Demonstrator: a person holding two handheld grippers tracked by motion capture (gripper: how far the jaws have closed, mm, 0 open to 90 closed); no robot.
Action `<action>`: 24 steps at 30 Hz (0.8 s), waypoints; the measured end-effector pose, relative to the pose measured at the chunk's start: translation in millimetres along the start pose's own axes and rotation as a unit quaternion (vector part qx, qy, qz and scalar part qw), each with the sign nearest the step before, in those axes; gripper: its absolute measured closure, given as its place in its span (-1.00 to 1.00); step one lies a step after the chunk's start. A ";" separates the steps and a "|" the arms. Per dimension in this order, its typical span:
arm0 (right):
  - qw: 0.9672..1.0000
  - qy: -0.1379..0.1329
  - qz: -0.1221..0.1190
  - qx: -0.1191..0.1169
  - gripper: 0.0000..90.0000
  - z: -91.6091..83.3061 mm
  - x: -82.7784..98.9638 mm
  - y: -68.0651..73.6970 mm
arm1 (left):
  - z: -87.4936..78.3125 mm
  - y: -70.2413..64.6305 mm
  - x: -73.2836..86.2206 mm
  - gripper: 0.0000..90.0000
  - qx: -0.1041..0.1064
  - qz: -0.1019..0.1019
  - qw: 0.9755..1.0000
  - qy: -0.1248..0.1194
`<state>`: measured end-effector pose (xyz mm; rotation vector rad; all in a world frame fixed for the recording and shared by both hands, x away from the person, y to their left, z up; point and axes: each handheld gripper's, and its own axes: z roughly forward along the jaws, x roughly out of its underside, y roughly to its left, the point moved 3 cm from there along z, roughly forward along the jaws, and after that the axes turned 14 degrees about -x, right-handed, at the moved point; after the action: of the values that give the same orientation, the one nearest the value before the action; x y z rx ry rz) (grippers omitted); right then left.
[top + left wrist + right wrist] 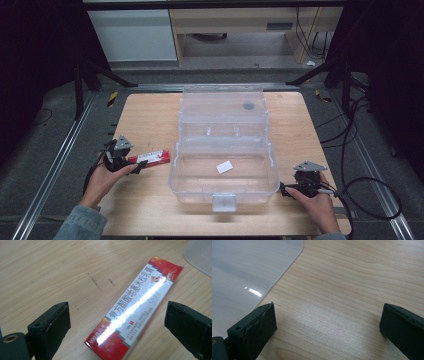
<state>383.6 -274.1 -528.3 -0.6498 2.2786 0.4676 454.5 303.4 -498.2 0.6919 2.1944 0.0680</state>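
A red and white carton (136, 311) with printed characters lies flat on the wooden table (150, 115), just left of a clear plastic box (223, 192). In the high view the carton (150, 157) lies at the tips of my left gripper (136, 166). In the left gripper view my left gripper (117, 327) stands open, its black jaws on either side of the carton's near end without touching it. My right gripper (284, 190) rests open at the box's right front corner. In the right gripper view my right gripper (328, 327) has bare wood between its jaws.
The clear box stands open mid-table with its lid (222, 107) raised at the back, and a small white slip (224, 166) lies inside. Its corner (244, 277) lies close to my right gripper's left jaw. Cables (370, 200) trail off the table's right side.
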 end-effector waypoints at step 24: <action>1.000 0.000 0.001 0.001 -0.97 0.2 -0.1 0.1 | 0.5 -10.4 19.7 0.08 0.062 0.027 0.997 0.046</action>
<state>383.7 -273.9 -528.3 -0.6470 2.2795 0.4657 440.0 304.3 -515.0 0.8325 2.2832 -0.0097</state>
